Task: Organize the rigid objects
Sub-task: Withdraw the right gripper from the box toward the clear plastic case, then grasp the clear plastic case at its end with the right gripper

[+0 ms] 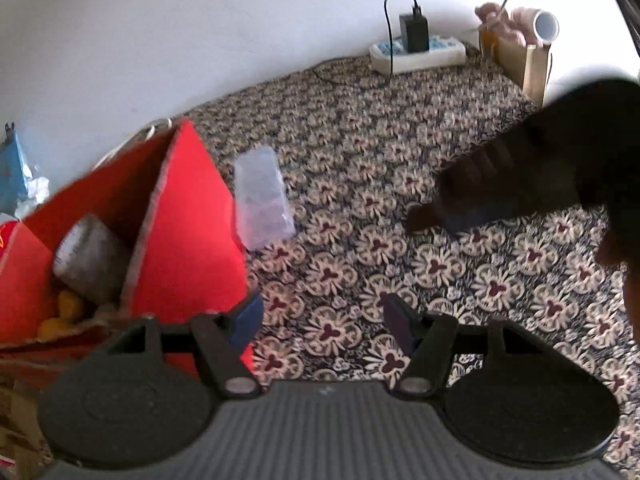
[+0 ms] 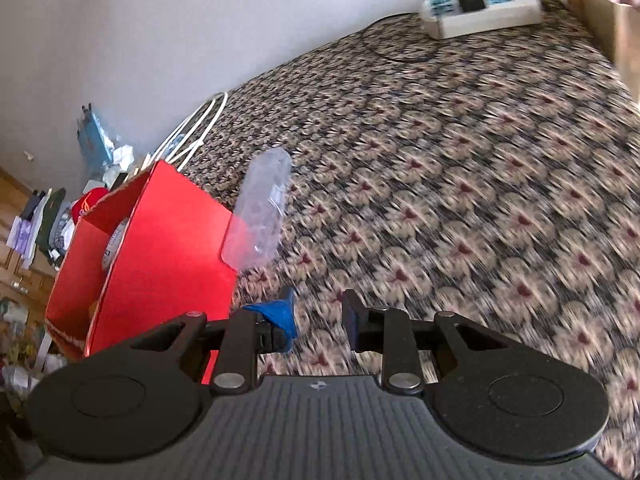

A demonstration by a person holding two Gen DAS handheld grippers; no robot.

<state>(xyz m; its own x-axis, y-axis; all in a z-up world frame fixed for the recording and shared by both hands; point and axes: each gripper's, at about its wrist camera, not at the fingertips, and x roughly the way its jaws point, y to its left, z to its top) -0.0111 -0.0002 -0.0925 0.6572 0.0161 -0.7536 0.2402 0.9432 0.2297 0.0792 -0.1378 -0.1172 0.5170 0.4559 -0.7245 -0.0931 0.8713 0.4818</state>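
Observation:
A clear plastic case (image 1: 262, 196) lies on the patterned cloth, right beside the red box (image 1: 188, 232); it also shows in the right wrist view (image 2: 260, 212), against the red box (image 2: 160, 248). Inside the box lie a grey tape roll (image 1: 90, 260) and yellow pieces (image 1: 66, 312). My left gripper (image 1: 322, 320) is open and empty, low over the cloth, next to the box's right wall. My right gripper (image 2: 318, 316) is open and empty, in front of the case; it also shows as a dark shape in the left wrist view (image 1: 416, 218), right of the case.
A white power strip (image 1: 418, 50) with a black charger and cables sits at the back by the wall. A wooden box (image 1: 516, 56) with a white tube stands at the back right. Clutter lies beyond the red box on the left (image 2: 48, 216).

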